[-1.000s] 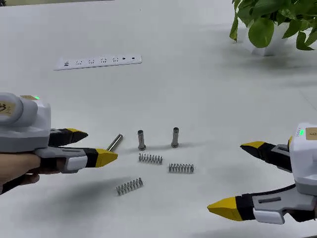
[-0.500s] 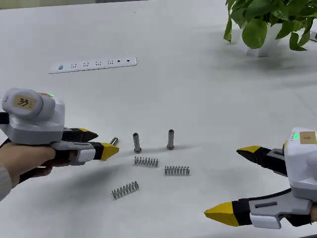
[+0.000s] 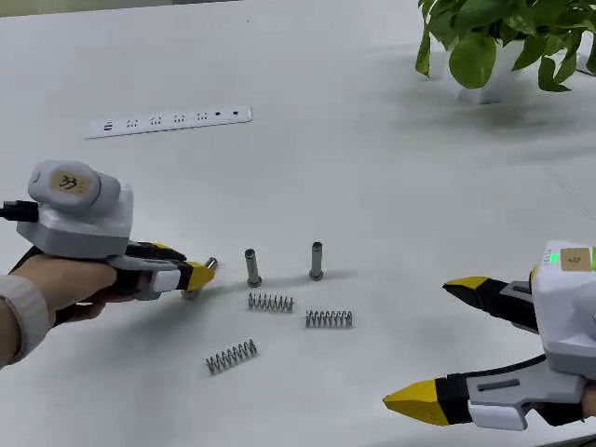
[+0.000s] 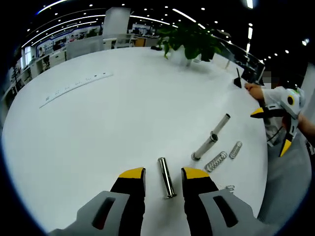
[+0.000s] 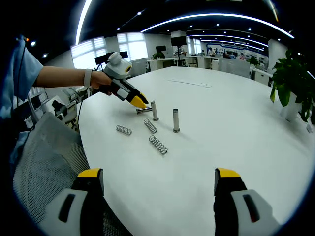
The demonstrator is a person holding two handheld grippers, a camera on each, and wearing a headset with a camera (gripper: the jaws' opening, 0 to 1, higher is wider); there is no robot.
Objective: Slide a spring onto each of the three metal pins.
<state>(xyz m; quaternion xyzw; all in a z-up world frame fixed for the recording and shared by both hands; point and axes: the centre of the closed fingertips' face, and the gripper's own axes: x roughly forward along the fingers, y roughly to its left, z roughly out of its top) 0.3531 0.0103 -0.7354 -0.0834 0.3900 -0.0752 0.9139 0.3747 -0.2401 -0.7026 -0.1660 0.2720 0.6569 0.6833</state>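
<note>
Two metal pins stand upright (image 3: 251, 267) (image 3: 317, 261) on the white table; a third pin (image 4: 166, 177) lies flat. My left gripper (image 3: 197, 276) (image 4: 163, 173) is low over the table, open, its yellow-tipped jaws straddling the lying pin with a small gap on each side. Three springs lie loose in front of the pins (image 3: 270, 302) (image 3: 329, 318) (image 3: 231, 356). My right gripper (image 3: 438, 345) (image 5: 158, 173) hangs wide open and empty at the near right, well away from the parts. The right gripper view has the pins (image 5: 154, 110) (image 5: 175, 120) and springs (image 5: 158, 144) ahead.
A white power strip (image 3: 169, 119) lies at the far left of the table. A potted plant (image 3: 503, 42) stands at the far right corner. A mesh chair (image 5: 44, 162) sits by the table's edge.
My left gripper has moved forward and down onto the lying pin, and its jaws have narrowed around it. The right gripper has stayed about where it was.
</note>
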